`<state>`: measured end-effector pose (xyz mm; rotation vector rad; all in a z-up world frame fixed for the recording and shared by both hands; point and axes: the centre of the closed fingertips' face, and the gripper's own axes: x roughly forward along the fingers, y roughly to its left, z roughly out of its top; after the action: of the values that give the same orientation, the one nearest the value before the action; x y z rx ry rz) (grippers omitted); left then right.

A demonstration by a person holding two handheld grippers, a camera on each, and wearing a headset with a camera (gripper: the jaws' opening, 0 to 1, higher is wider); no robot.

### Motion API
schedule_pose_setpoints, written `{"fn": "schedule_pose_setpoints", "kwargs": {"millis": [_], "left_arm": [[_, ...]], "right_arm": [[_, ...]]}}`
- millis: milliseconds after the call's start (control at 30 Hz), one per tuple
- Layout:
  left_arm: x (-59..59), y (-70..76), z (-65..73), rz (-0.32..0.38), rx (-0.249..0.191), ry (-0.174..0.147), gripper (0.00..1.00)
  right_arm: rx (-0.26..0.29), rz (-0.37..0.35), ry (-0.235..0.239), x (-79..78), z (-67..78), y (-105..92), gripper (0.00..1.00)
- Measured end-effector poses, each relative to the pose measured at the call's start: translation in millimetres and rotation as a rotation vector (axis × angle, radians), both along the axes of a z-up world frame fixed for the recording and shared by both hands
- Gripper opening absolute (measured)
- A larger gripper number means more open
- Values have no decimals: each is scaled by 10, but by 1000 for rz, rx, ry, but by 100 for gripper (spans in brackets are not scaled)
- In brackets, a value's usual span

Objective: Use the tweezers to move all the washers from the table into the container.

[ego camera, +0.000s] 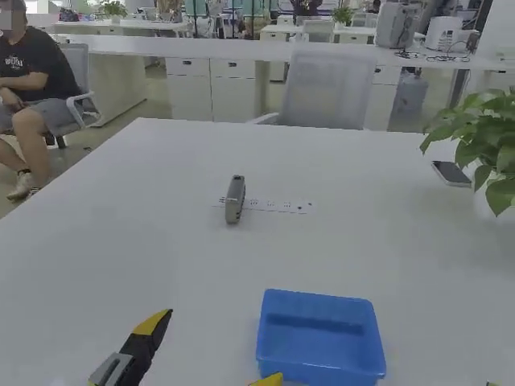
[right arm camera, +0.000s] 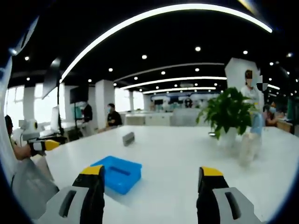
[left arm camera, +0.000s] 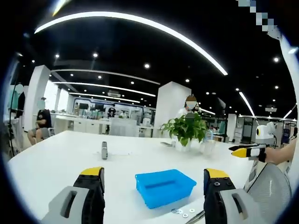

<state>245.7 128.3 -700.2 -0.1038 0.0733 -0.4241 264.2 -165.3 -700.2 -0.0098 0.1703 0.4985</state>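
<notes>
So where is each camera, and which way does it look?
Head view: on the head, looking down at the blue tray; a yellow jaw tip shows.
Left gripper view: on the left gripper, facing tray and plant; its jaws show.
Right gripper view: on the right gripper, facing the plant; its jaws show.
All share the tray.

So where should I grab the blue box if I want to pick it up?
Grab the blue box by its thin near wall, coming straight down from above: one jaw inside, one outside. It sits flat with its top open and looks empty, so the rim is free, and a thin upright wall suits a pinch.
</notes>
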Motion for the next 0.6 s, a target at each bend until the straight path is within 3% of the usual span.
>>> {"fn": "schedule_pose_setpoints", "kwargs": {"millis": [600], "left_arm": [[2,10,-14,5,7,6,88]], "right_arm": [[7,-3,3,15,-28,-43,79]]}}
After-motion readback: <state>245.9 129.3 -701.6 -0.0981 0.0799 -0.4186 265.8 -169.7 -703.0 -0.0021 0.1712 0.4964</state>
